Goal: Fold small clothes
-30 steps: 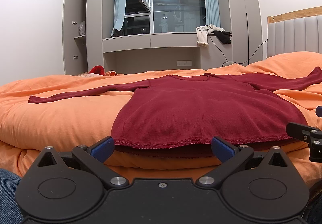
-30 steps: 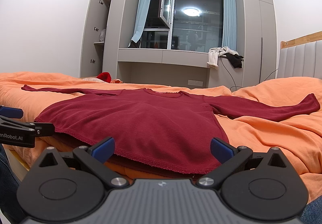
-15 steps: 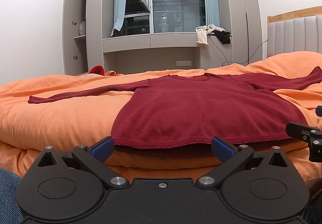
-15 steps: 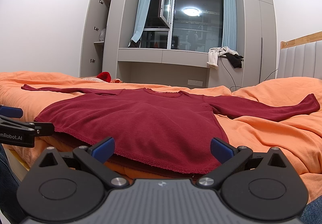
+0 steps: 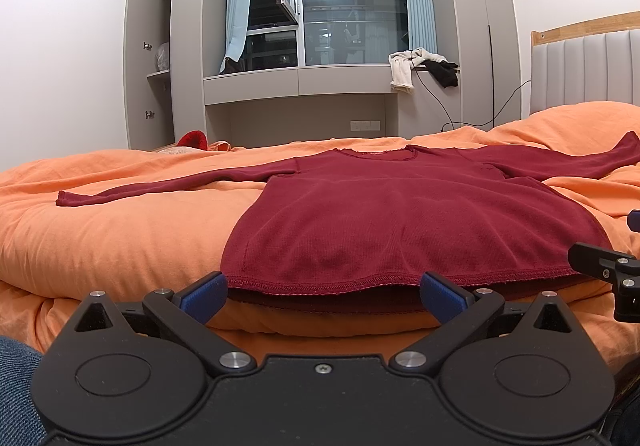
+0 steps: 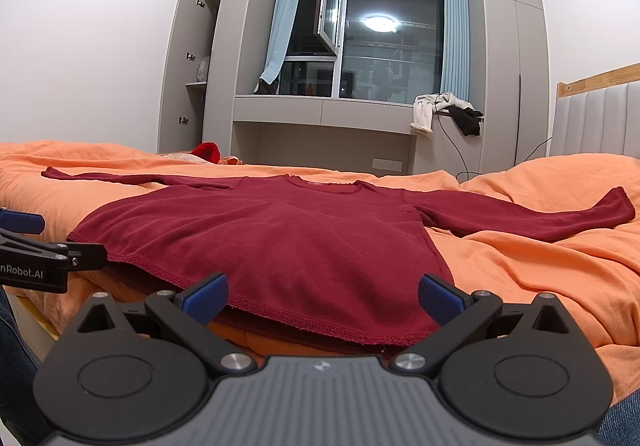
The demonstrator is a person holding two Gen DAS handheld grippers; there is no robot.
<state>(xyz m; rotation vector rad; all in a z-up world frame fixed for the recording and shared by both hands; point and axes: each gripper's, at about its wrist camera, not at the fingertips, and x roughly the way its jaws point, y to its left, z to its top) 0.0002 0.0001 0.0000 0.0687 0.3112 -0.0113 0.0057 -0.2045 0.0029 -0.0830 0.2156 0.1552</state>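
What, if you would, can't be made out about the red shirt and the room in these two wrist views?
- Left wrist view: the red long-sleeved shirt's right cuff is cut off by the frame edge.
- Both views: its back layer is hidden under the front; only the hem gap shows.
- Neck label: too small to read.
- Red item beyond the orange duvet: mostly hidden by the bed's far edge.
- Cupboard shelf contents: too small.

An orange-covered bed (image 5: pixel 120 230) carries a spread-out red shirt (image 5: pixel 400 221).

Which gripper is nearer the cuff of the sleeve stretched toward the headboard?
Right. The right gripper sits at the hem on the cuff's side; the left gripper sits at the hem corner across the red top.
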